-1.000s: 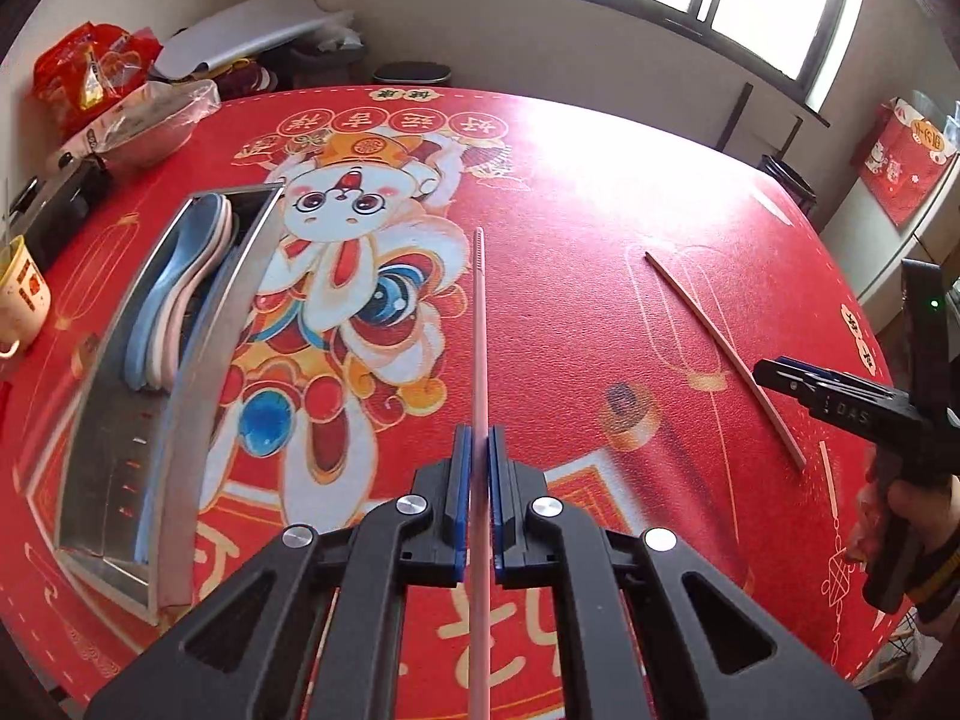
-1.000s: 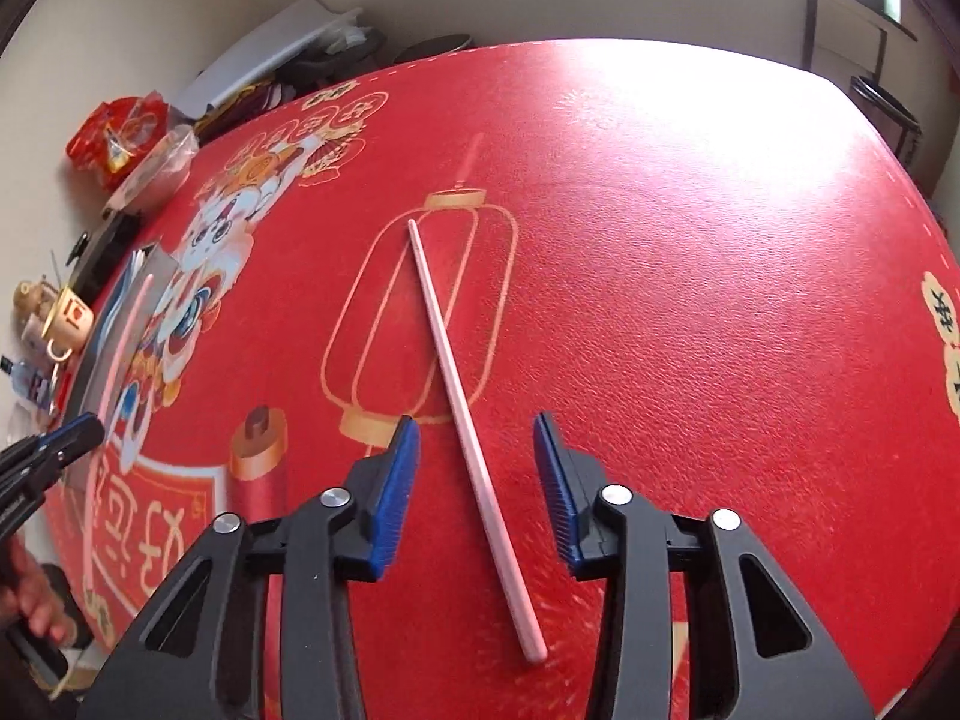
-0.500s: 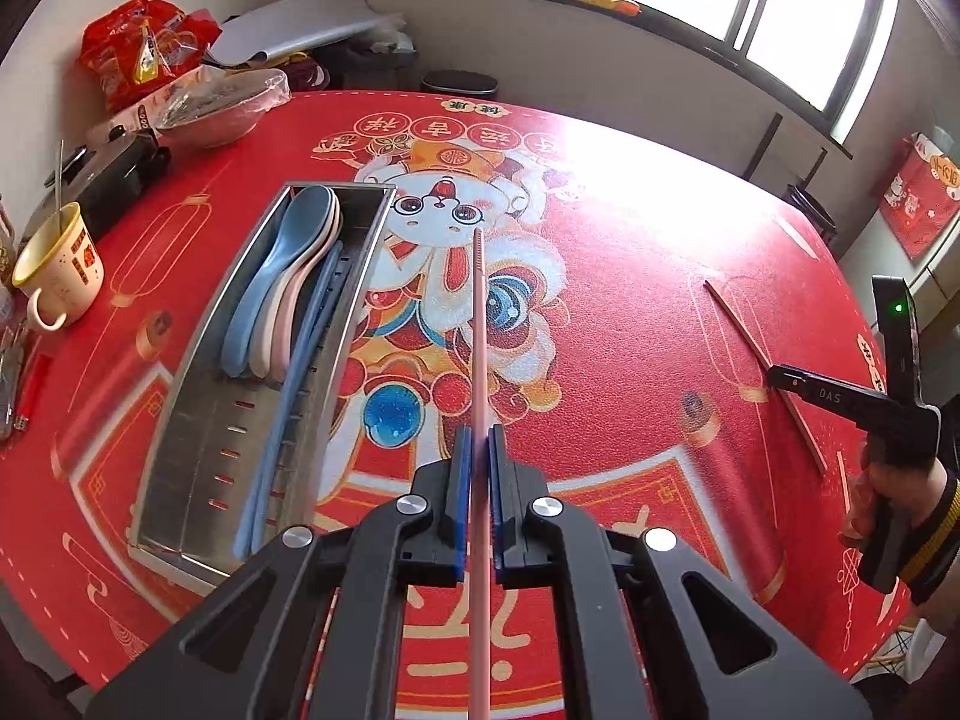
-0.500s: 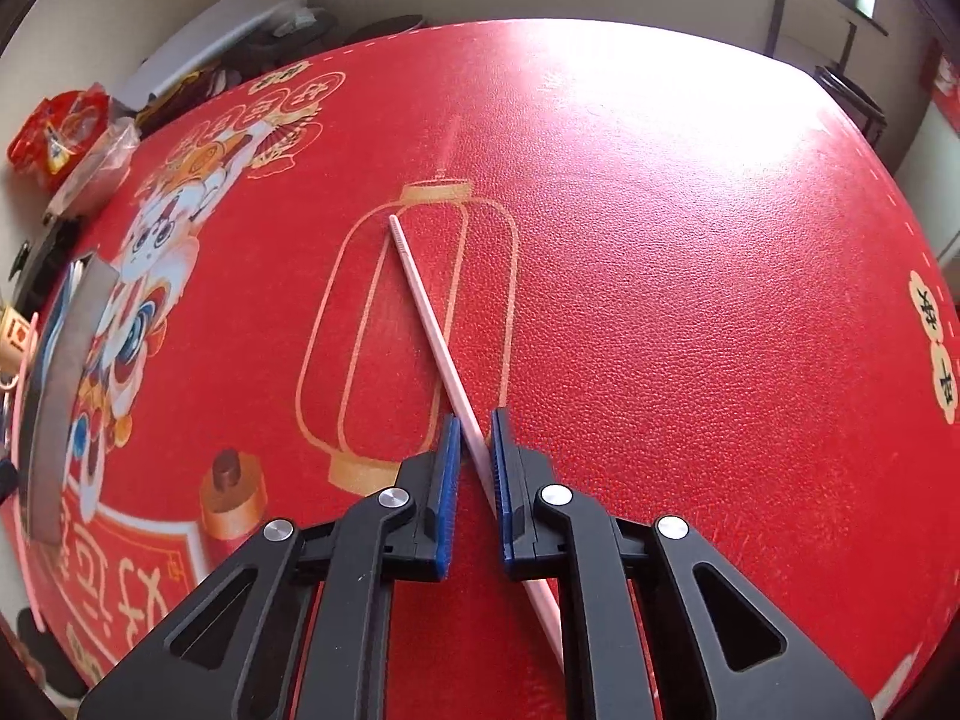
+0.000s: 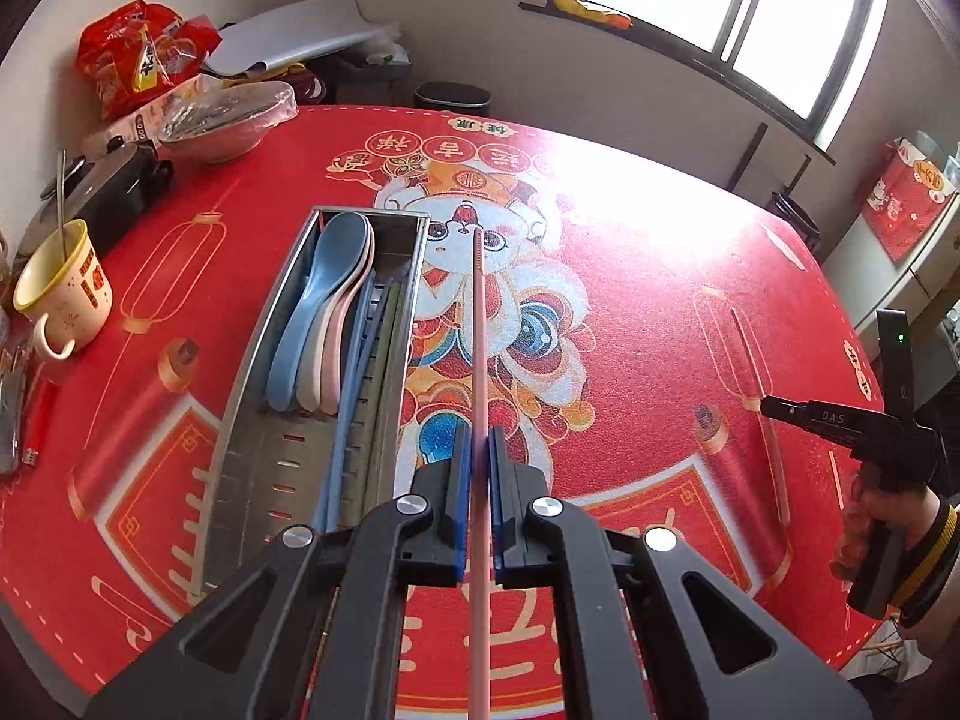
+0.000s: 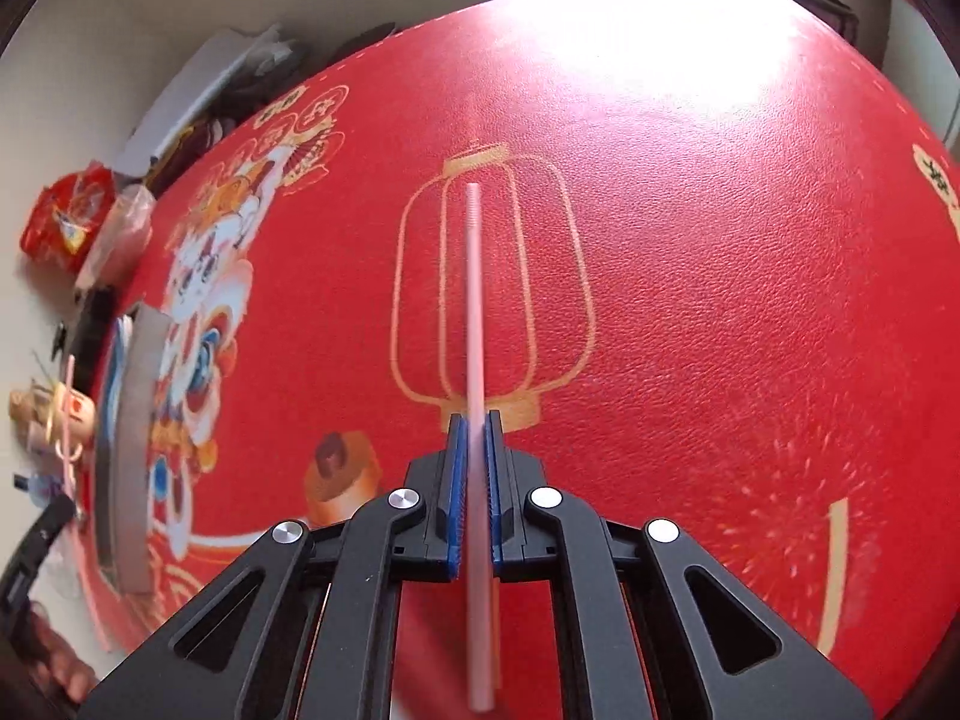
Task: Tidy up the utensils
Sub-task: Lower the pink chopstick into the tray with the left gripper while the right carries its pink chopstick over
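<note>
Red cloth with a cartoon picture covers the big round table (image 5: 648,312), and bright light from the window shines on its far side. In the left wrist view, the left claw (image 5: 475,450) sits at the bottom middle of the frame, and its blue pads are squeezed tight on a pink chopstick (image 5: 479,330). That chopstick runs straight up the middle of the frame from between the pads, and its tip points at the cartoon face. Just to the left of it lies a long metal tray (image 5: 270,456) with blue and pink spoons (image 5: 318,312) in its upper part and dark sticks along its right side. A yellow-rimmed mug (image 5: 63,294) stands at the left edge of the frame, well apart from the tray. In the right wrist view, the right claw (image 6: 474,444) is also at the bottom middle, clamped on a second pink chopstick (image 6: 473,300). This one looks blurry. It reaches up the frame across a gold lantern drawing, and its back end sticks out below the pads.
</note>
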Tool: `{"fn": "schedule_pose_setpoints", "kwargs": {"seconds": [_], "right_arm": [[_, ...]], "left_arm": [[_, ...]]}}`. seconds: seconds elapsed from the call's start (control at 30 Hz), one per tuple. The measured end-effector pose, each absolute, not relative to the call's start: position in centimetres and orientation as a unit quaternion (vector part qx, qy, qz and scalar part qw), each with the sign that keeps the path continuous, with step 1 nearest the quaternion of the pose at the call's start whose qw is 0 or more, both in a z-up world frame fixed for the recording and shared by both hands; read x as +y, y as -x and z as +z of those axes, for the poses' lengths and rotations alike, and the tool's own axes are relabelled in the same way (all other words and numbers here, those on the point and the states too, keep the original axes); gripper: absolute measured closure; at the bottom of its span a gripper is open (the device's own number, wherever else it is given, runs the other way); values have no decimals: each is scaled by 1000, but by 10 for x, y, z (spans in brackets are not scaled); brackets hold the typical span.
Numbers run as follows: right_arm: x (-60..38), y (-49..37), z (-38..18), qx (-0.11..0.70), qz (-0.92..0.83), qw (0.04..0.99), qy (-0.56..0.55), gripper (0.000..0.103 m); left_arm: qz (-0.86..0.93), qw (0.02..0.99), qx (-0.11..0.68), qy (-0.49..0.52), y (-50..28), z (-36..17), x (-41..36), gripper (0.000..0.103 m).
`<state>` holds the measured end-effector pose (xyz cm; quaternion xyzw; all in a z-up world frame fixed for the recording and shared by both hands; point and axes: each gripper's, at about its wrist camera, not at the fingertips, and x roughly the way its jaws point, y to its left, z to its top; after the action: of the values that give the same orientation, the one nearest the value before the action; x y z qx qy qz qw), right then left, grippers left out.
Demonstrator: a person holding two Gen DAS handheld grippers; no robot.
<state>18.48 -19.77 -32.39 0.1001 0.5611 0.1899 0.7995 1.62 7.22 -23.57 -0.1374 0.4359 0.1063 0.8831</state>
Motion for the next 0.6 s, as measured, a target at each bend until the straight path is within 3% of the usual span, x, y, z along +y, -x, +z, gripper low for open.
{"fn": "schedule_pose_setpoints", "kwargs": {"seconds": [0.23, 0.6], "right_arm": [[-172, -166, -302, 551, 224, 787, -163, 97], [-146, -142, -290, 545, 231, 787, -175, 97]], "left_arm": [[100, 887, 426, 147, -13, -225, 93, 98], [88, 885, 428, 159, -22, -223, 137, 98]]}}
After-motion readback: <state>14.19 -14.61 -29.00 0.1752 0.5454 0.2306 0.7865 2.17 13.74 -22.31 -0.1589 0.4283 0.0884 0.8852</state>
